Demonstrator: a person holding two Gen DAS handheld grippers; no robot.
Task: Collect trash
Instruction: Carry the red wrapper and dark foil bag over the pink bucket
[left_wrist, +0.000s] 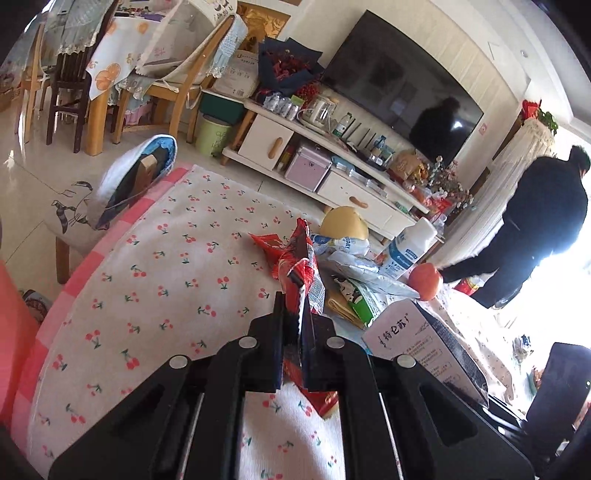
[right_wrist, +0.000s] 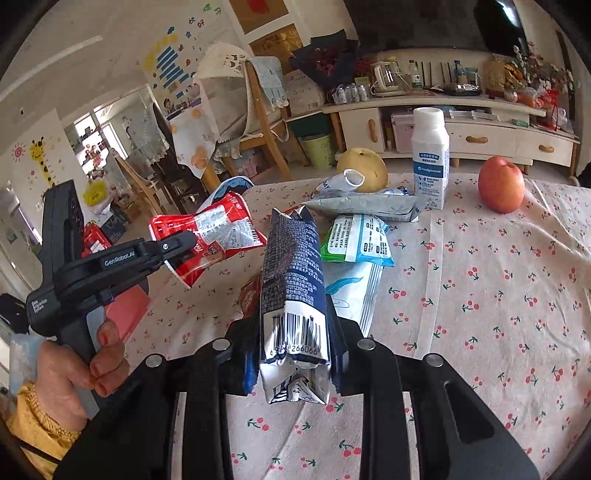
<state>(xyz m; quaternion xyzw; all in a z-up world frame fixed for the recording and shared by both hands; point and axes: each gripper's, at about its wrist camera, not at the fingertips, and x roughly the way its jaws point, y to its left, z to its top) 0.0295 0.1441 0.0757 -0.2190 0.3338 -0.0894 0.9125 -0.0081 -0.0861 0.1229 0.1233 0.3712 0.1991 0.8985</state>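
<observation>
My left gripper (left_wrist: 297, 325) is shut on a crumpled red snack wrapper (left_wrist: 301, 273) and holds it above the cherry-print tablecloth (left_wrist: 166, 266). The same gripper (right_wrist: 184, 247) and wrapper (right_wrist: 218, 236) show at the left of the right wrist view. My right gripper (right_wrist: 295, 332) is shut on a dark blue and white milk carton (right_wrist: 293, 295), also seen at the right of the left wrist view (left_wrist: 424, 343). More wrappers lie ahead: a silver pouch (right_wrist: 362, 206), a green and blue packet (right_wrist: 358, 240), a white packet (right_wrist: 354, 291).
A white bottle (right_wrist: 430, 155), a yellow pear (right_wrist: 364, 170) and a red apple (right_wrist: 500, 184) stand at the table's far side. A chair (left_wrist: 110, 192) stands at the table's left edge. A TV cabinet (left_wrist: 332, 173) lies beyond. A person in black (left_wrist: 535, 229) stands at the right.
</observation>
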